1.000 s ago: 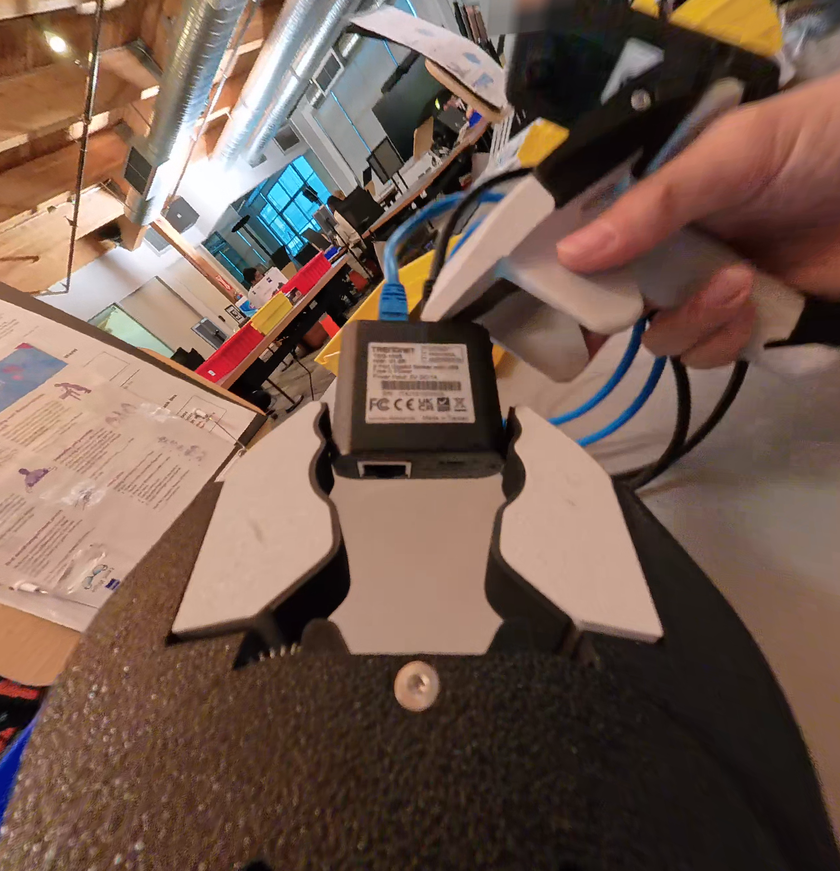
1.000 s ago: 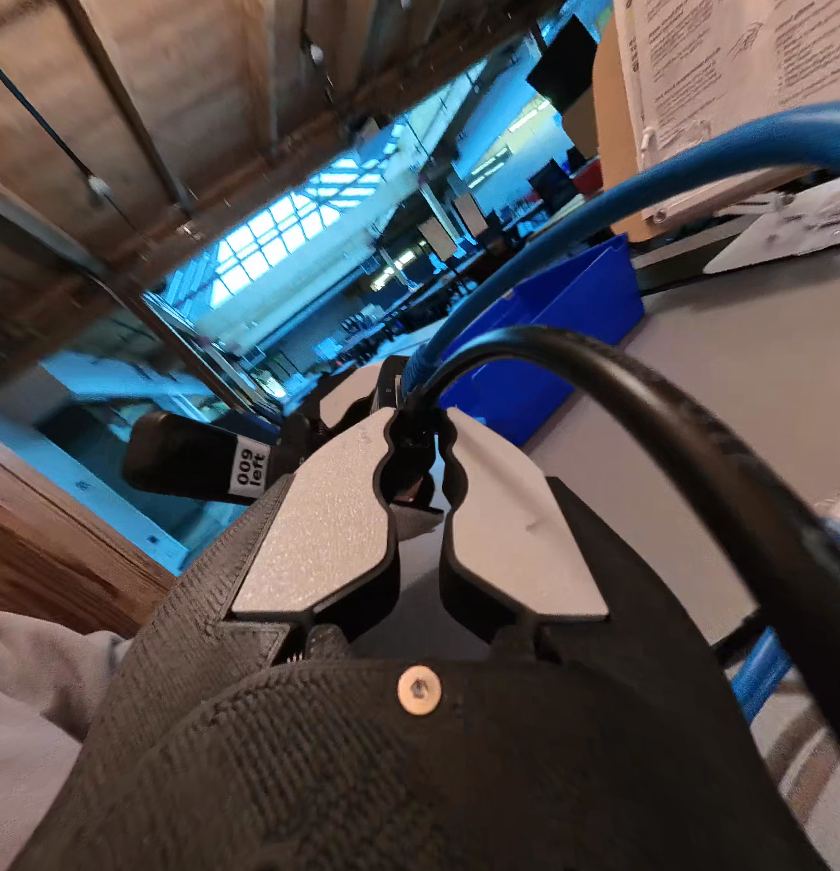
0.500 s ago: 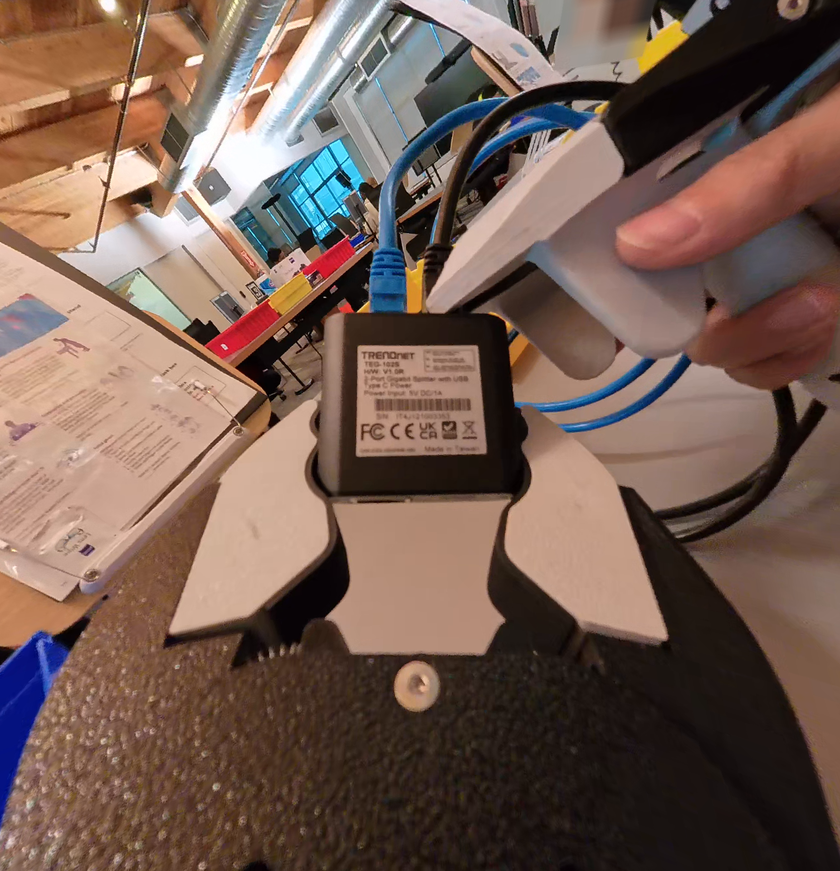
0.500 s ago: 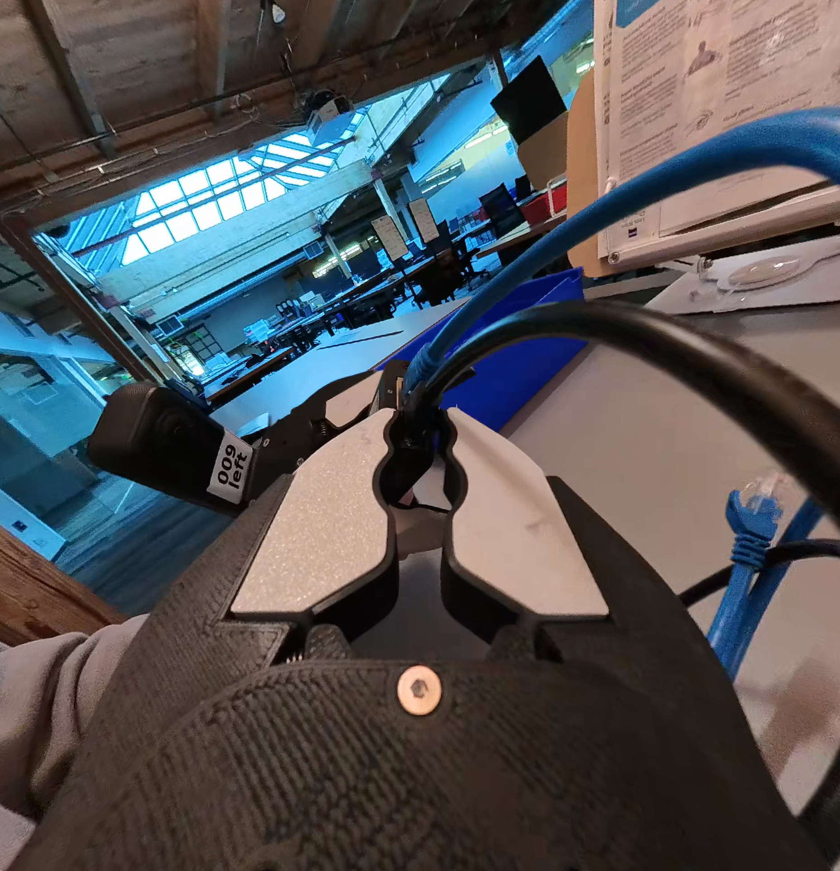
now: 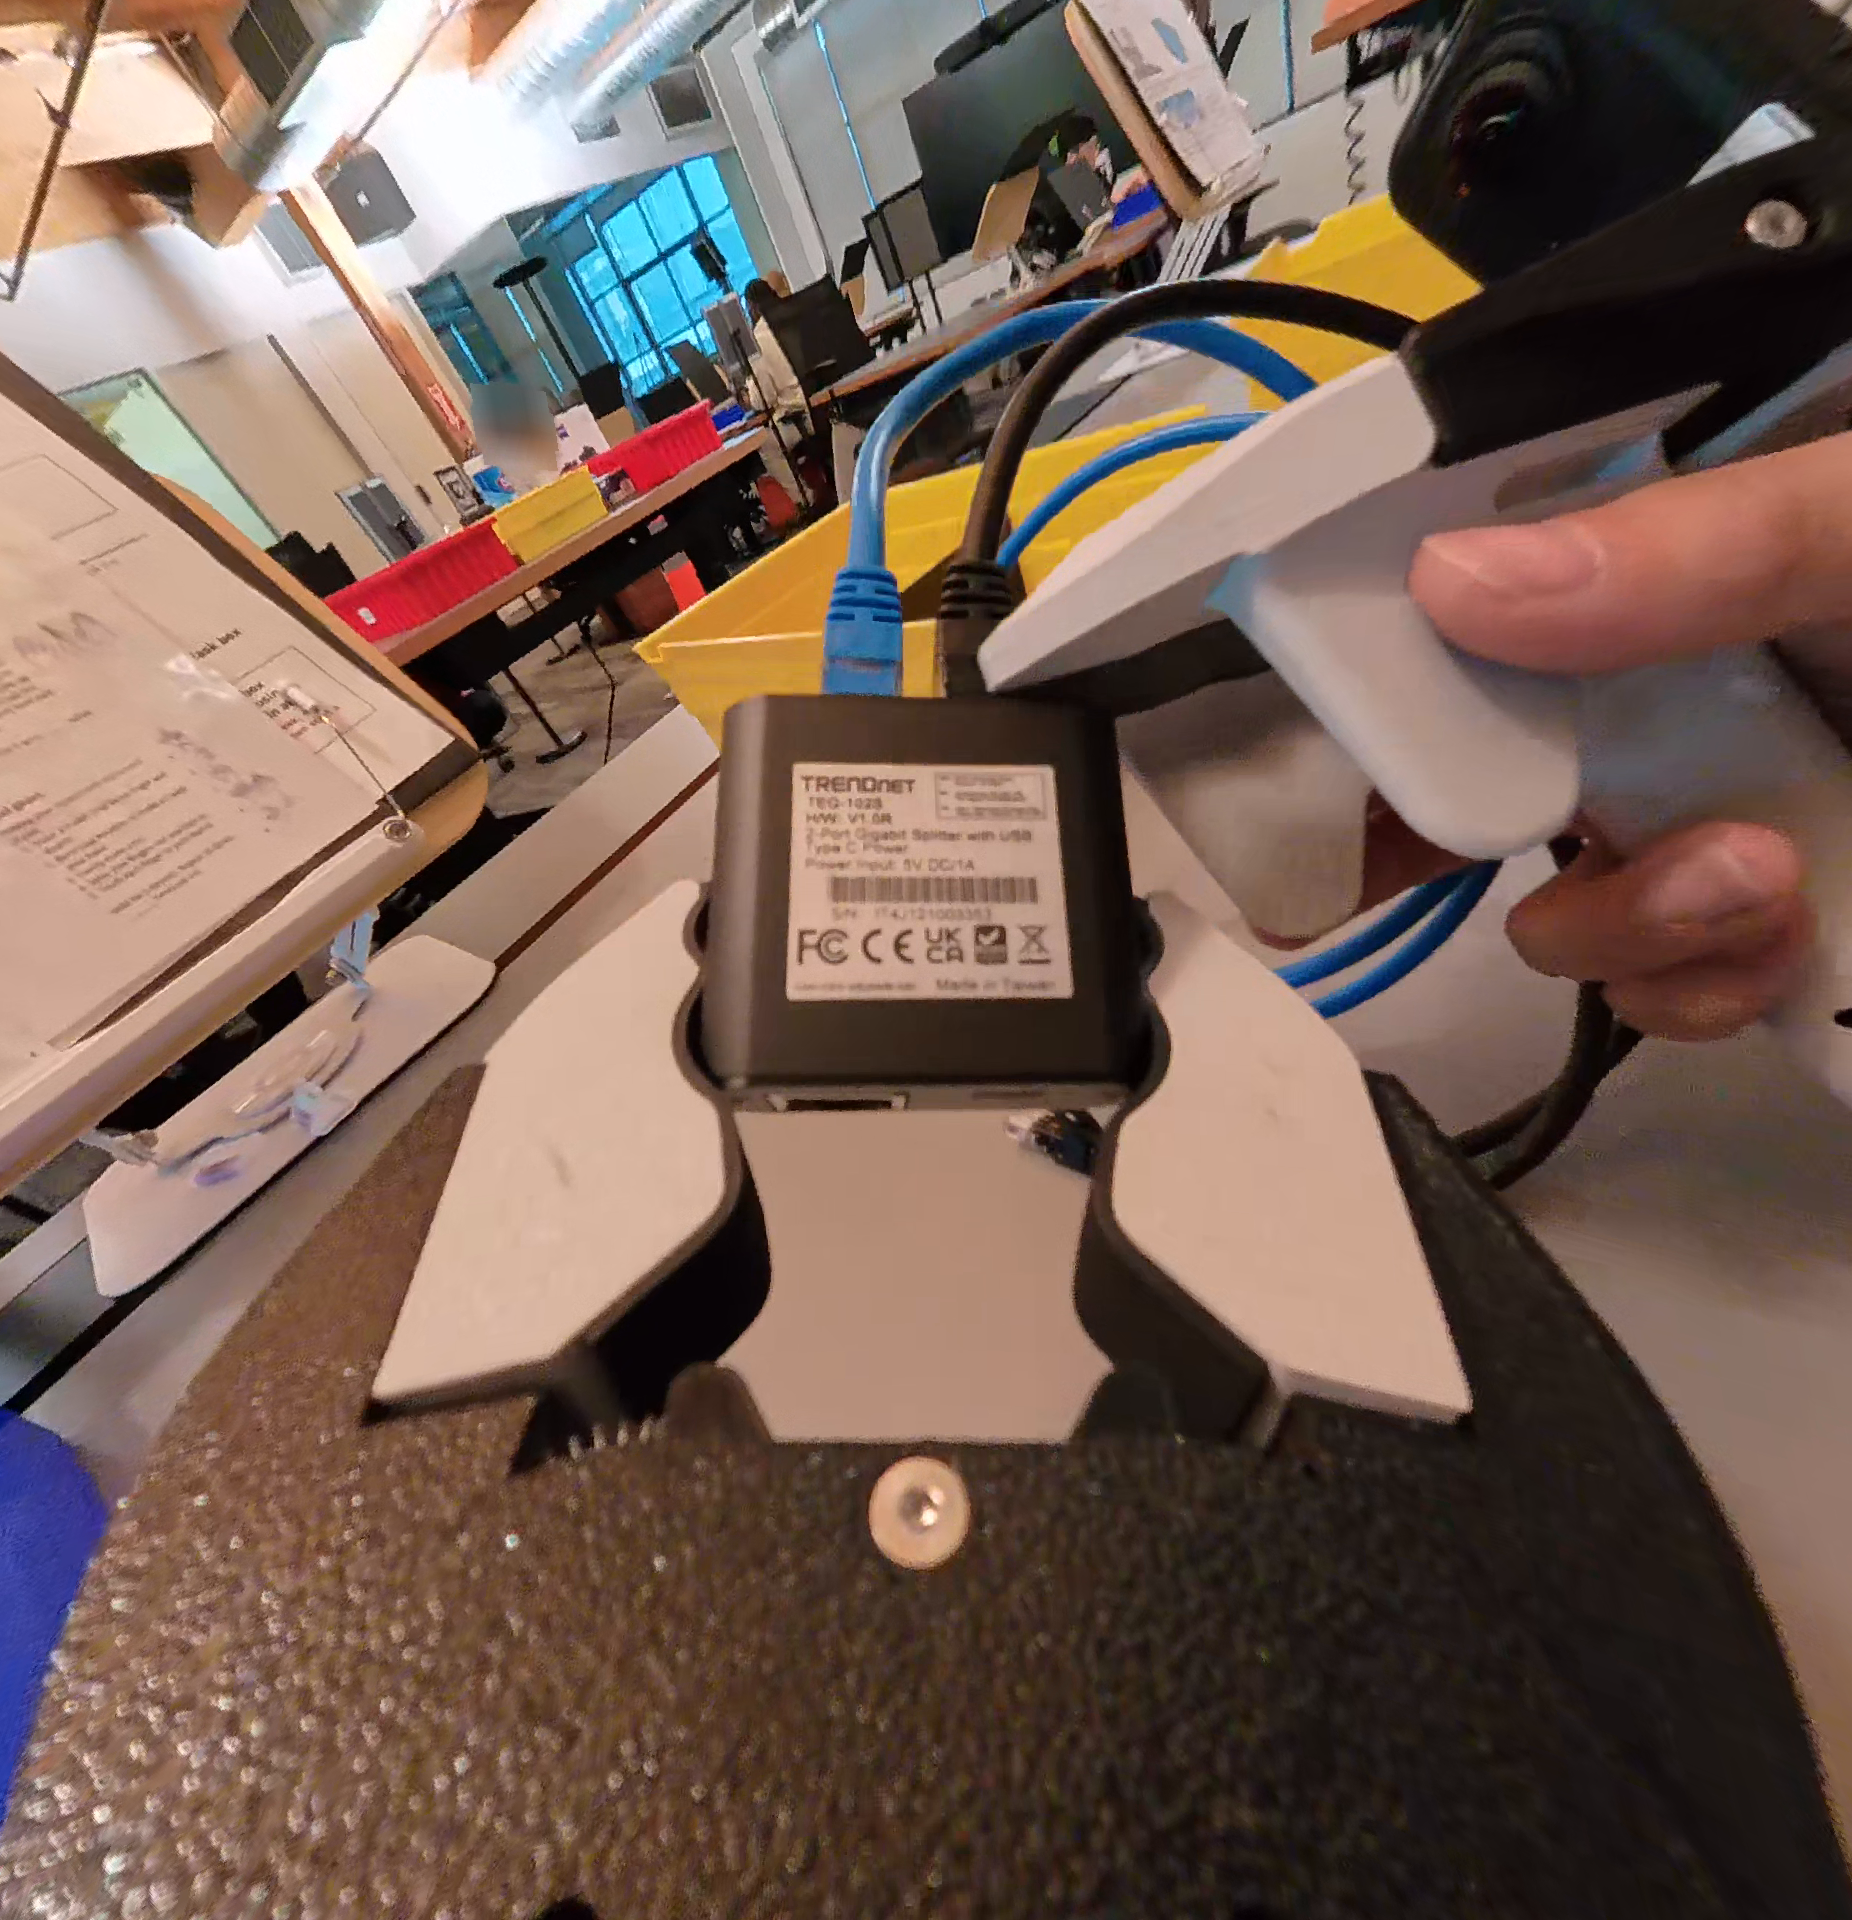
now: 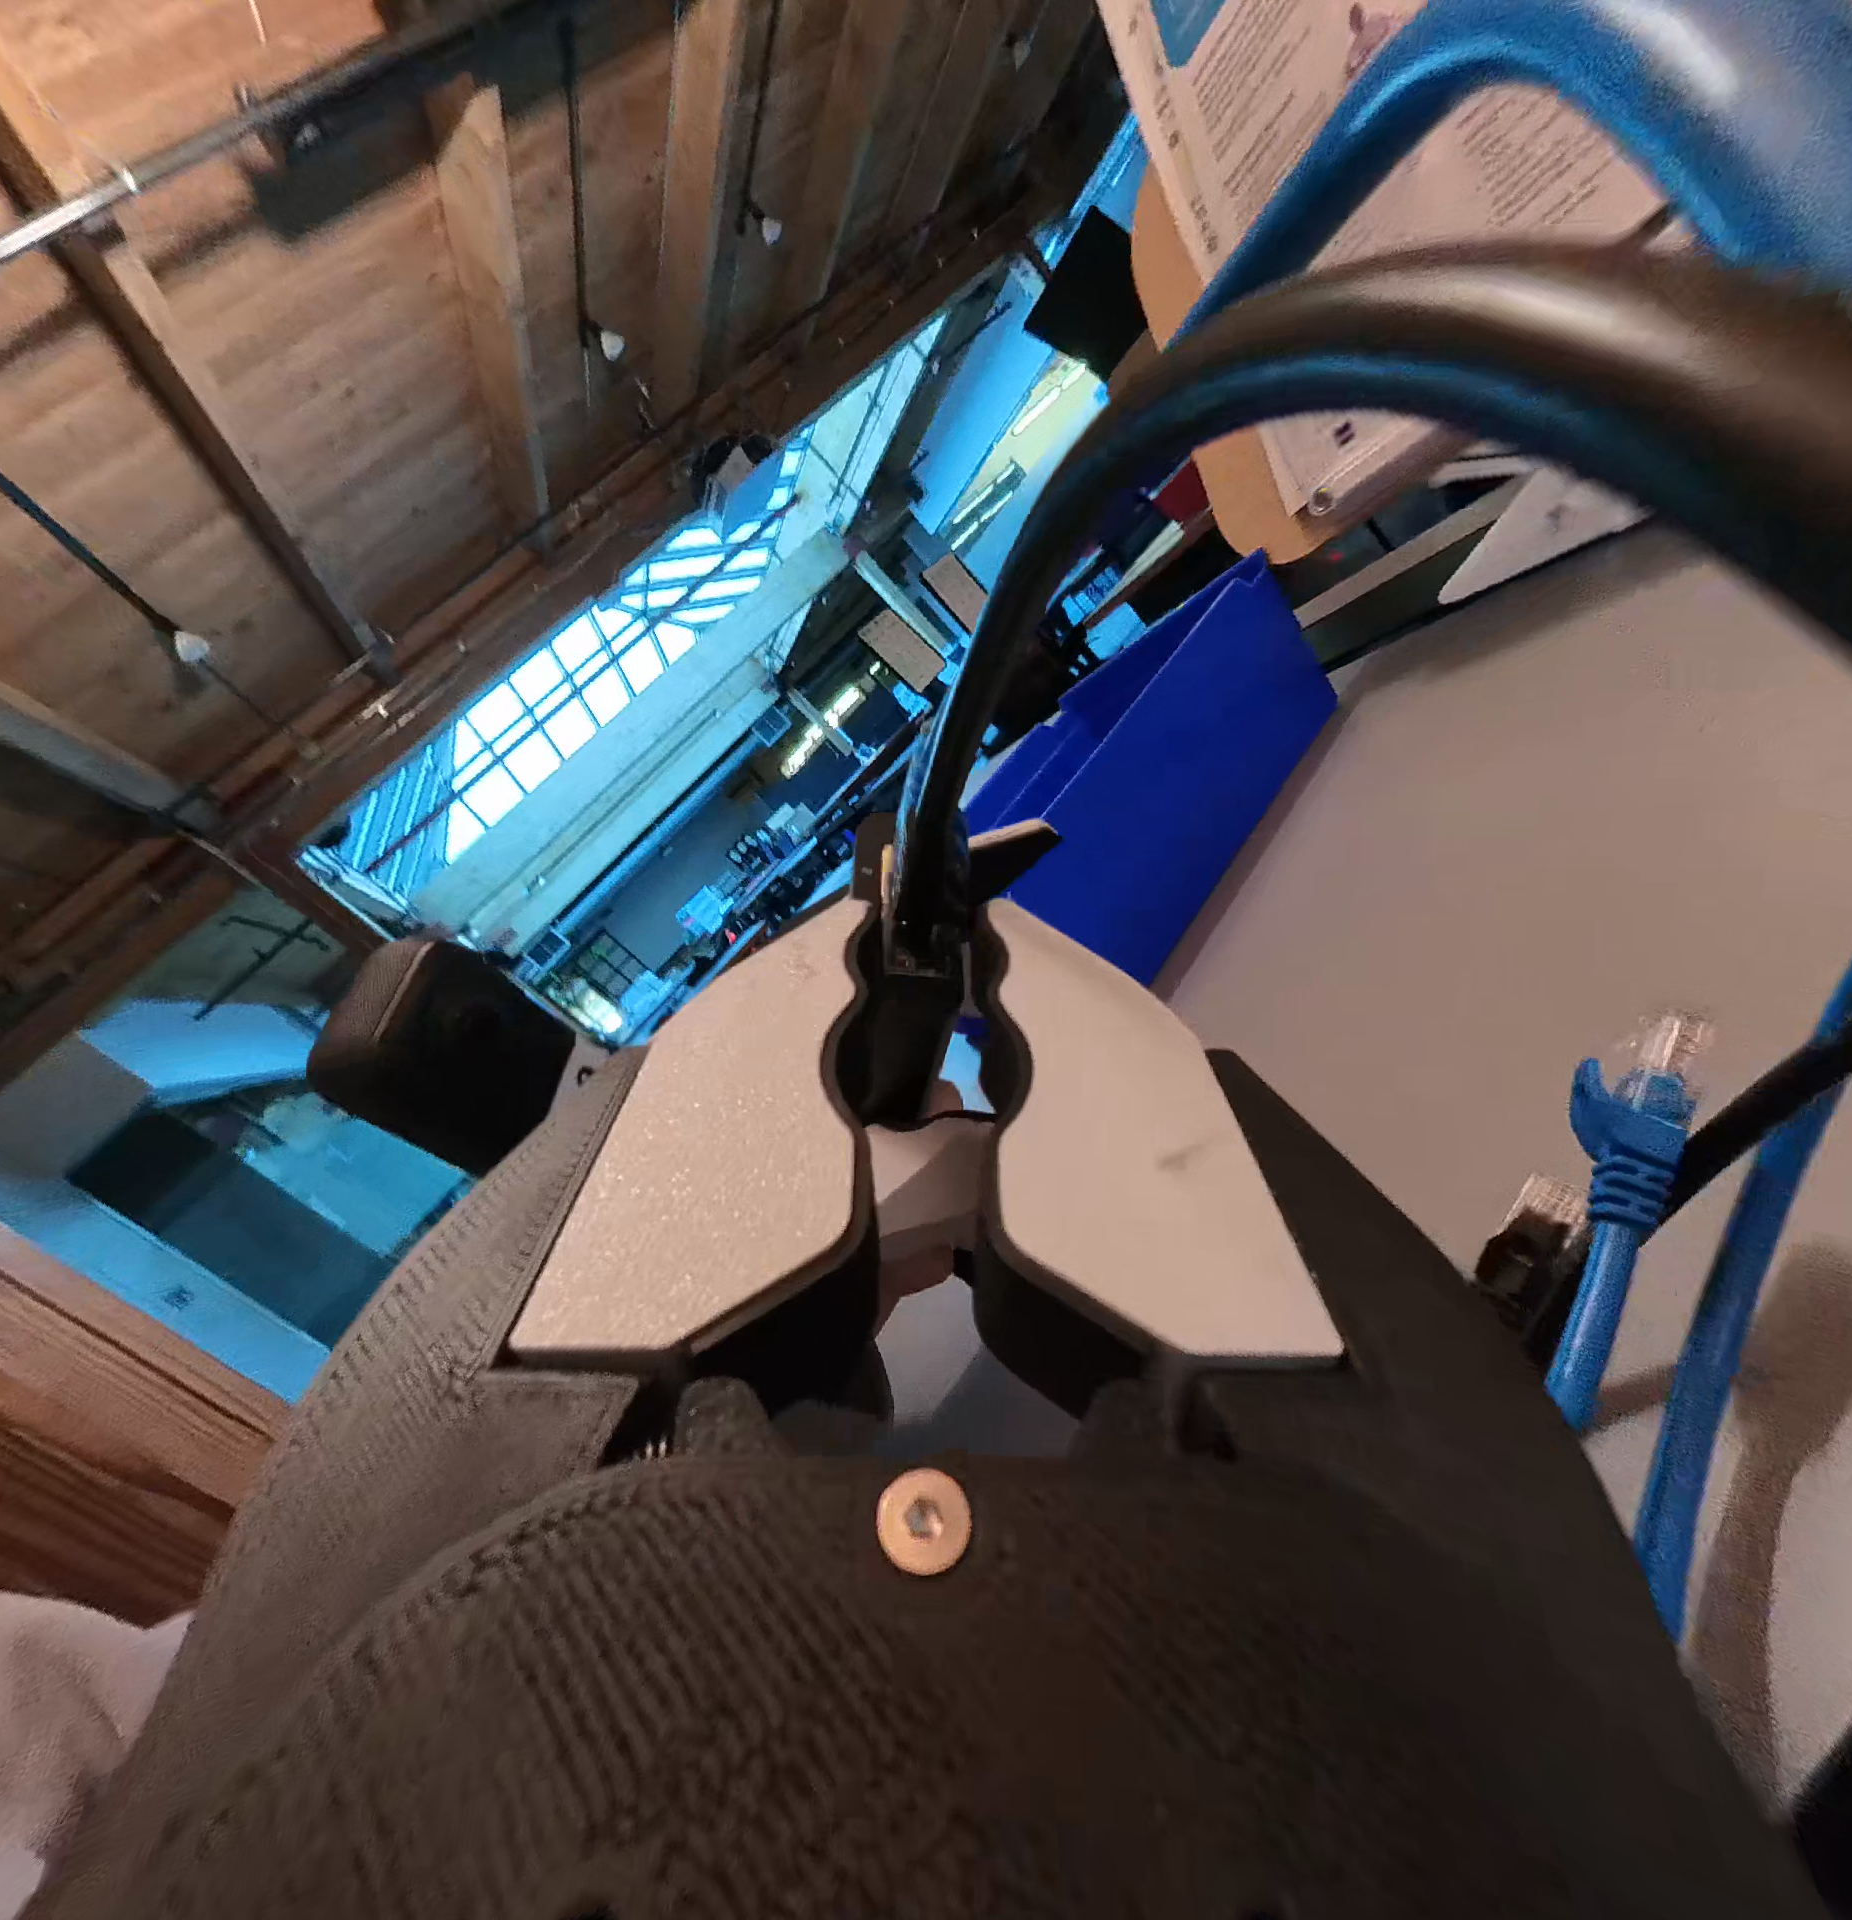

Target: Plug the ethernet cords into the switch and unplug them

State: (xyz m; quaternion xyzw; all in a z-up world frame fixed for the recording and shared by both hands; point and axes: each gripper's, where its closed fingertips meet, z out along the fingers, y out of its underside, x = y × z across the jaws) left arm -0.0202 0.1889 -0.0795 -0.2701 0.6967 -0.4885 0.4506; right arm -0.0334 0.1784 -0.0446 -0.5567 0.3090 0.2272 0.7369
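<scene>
My left gripper [image 5: 922, 914] is shut on the black switch [image 5: 922, 1039], a small box with a white label facing up, held above the grey table [image 5: 1711, 1351]. A blue ethernet cord [image 5: 865, 634] and a black cord [image 5: 979, 613] enter its far side. My right gripper [image 6: 922, 935] is shut on the black cord's plug [image 6: 917, 987], right at the switch. In the left wrist view a right gripper finger [image 5: 1213, 540] covers that plug, so I cannot tell how deep it sits. A loose blue ethernet plug [image 6: 1628, 1101] lies on the table to the right.
A yellow bin [image 5: 787, 634] stands just behind the switch. A stand with a laminated sheet [image 5: 174, 779] is at the left. A blue bin [image 6: 1140, 769] sits on the table edge. Loops of blue and black cord [image 5: 1400, 945] hang under the hand holding the right gripper. Less than 4 cm separates the two grippers' tips.
Both grippers have turned and shifted together and kept their holds. The switch now sits more level, with the table and the loose blue plug coming into view.
</scene>
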